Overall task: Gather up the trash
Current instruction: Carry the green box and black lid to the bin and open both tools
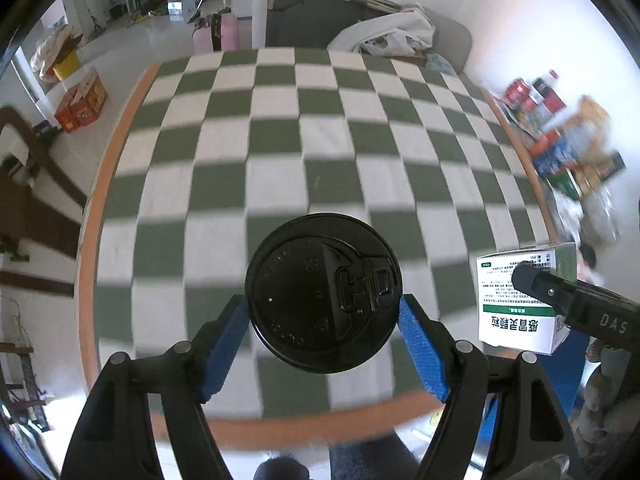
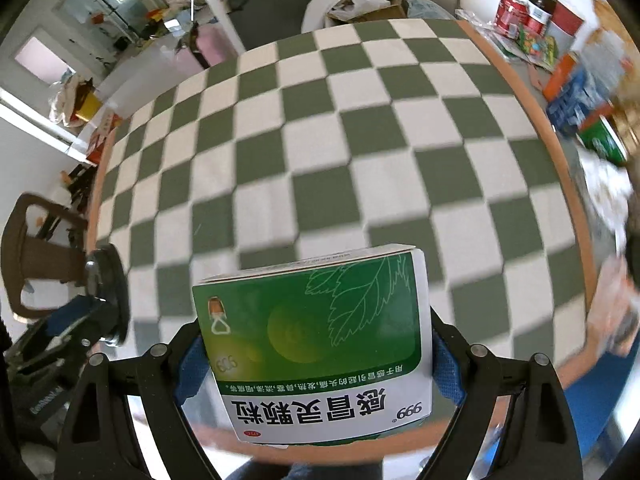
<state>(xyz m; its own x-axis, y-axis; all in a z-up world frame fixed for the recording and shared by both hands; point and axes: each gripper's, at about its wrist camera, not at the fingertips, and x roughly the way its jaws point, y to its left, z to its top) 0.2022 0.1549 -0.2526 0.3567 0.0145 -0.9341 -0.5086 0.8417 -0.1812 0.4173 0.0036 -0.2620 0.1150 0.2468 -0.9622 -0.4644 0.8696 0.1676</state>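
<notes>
Trash in hand counts two pieces: one black coffee-cup lid [image 1: 323,293] and one green-and-white medicine box [image 2: 316,344]. The lid fills the centre of the left wrist view, its sip flap toward three o'clock, and the left gripper [image 1: 323,340] has its two blue-padded fingers [image 1: 224,350] clamped on the lid's rim, one at nine o'clock and one at three o'clock of the disc (whether a cup hangs beneath the lid cannot be told). The box sits at six o'clock in the right wrist view, its printed face toward the camera with the lettering upside down, and the right gripper [image 2: 316,368] has its two fingers [image 2: 448,372] clamped on the box's two side walls. In the left view that same box shows at four o'clock, with one black finger of the right gripper across it.

Both pieces hang above the counter [image 1: 120,168], a round top with an orange rim and one green-and-white checked cloth [image 2: 320,140]. At two o'clock, past the rim, a blurred heap of bottles, cans and packets [image 2: 552,40] lies. One pink suitcase [image 1: 216,32] stands at eleven o'clock, well apart.
</notes>
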